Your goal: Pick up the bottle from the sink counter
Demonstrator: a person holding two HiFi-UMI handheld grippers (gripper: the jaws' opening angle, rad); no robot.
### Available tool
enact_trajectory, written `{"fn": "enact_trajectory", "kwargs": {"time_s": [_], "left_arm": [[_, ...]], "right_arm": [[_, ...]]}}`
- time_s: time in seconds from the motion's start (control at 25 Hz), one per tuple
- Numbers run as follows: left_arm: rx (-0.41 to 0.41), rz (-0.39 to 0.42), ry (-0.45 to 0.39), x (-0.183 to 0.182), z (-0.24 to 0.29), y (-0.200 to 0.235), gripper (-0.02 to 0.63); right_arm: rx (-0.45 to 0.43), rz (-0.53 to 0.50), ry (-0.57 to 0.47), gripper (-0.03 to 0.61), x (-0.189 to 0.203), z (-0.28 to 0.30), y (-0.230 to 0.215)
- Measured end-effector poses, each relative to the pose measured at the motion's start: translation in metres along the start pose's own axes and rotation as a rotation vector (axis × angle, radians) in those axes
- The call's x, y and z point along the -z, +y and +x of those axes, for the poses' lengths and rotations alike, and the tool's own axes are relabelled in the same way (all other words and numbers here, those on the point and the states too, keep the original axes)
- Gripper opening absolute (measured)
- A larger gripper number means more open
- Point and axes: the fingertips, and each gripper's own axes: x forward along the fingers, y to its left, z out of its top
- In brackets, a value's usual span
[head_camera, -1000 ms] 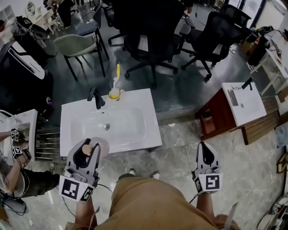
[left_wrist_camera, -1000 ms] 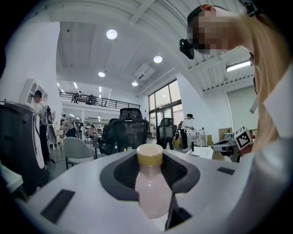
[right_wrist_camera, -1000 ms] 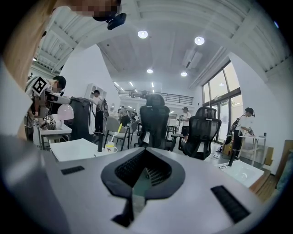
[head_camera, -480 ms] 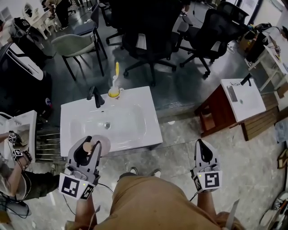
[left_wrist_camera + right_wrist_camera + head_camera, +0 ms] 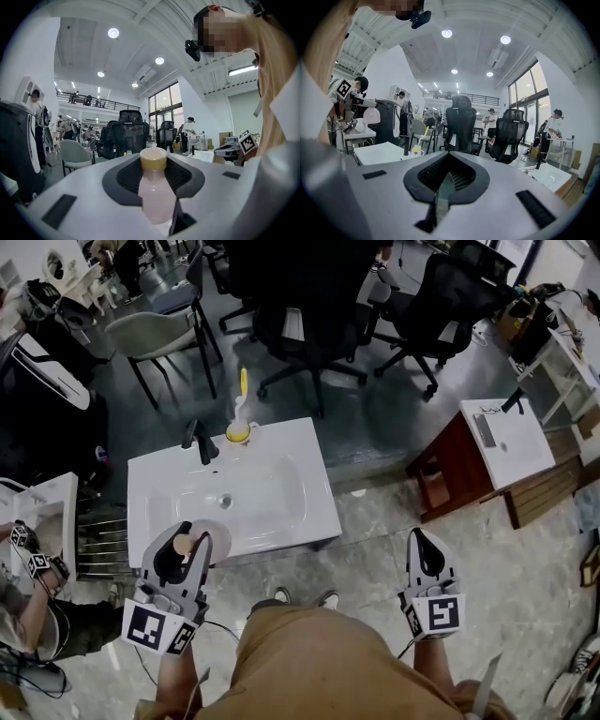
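White sink counter (image 5: 305, 507) beyond bottle (image 5: 157, 199) in left hand-held gripper (image 5: 191, 536)

head view steeply down, gripper views roughly level, chairs (image 5: 302, 320) shared

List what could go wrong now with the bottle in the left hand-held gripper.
1. The left hand-held gripper clamps the smooth bottle near its cap; it may slip.
2. It is over the sink's front edge; a drop might hit that edge or the floor.
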Motion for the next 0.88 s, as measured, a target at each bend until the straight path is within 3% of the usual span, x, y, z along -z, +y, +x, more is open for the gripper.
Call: {"fn": "enact_trajectory", "kwargs": {"time_s": [0.88], "left_arm": [[0.009,-0.012,0.01,0.0061,0.0032,-0.0016,0.13]], "right_arm": [[-0.002,0.001,0.002,0.003,0.0037,0.0001,0.001]]}}
